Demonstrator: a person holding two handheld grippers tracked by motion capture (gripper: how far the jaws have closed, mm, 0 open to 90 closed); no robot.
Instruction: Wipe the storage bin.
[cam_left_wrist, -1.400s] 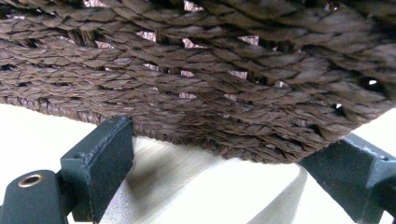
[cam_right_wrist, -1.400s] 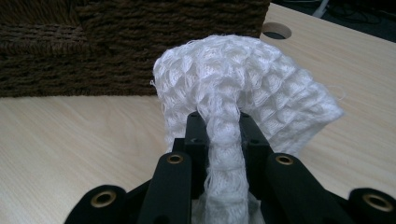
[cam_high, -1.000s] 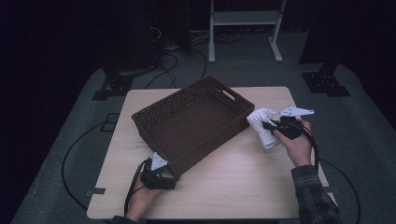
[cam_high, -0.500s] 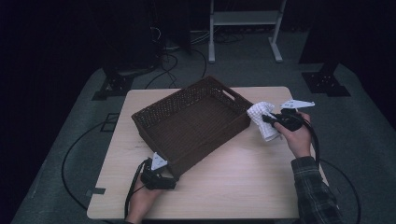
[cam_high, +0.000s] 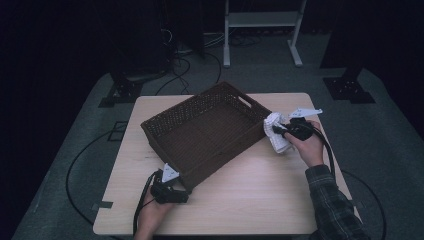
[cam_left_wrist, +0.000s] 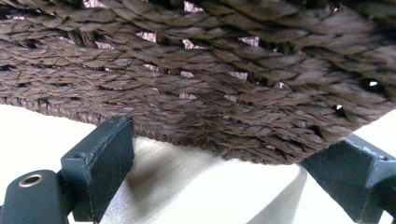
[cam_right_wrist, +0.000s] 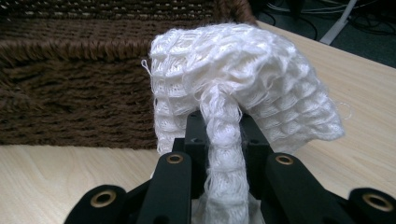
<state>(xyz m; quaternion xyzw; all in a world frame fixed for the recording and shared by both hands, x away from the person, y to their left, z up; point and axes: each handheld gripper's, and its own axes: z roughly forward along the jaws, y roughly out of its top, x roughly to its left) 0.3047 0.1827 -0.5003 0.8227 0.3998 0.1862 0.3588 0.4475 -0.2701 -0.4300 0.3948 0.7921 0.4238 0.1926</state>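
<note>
Right gripper view shows the right gripper (cam_right_wrist: 219, 126) jaws clenched on the white cloth (cam_right_wrist: 243, 79); lift it above the basket (cam_right_wrist: 70, 84) rim ahead before releasing.

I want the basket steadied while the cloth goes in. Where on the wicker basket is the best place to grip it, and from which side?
Grip the wicker basket at its near corner, coming in level from the person's side. There the low woven wall meets the table edge-on, so the open left gripper can straddle it. The handle cut-out on the far right wall is another hold, but the right gripper with the white cloth is there.
</note>
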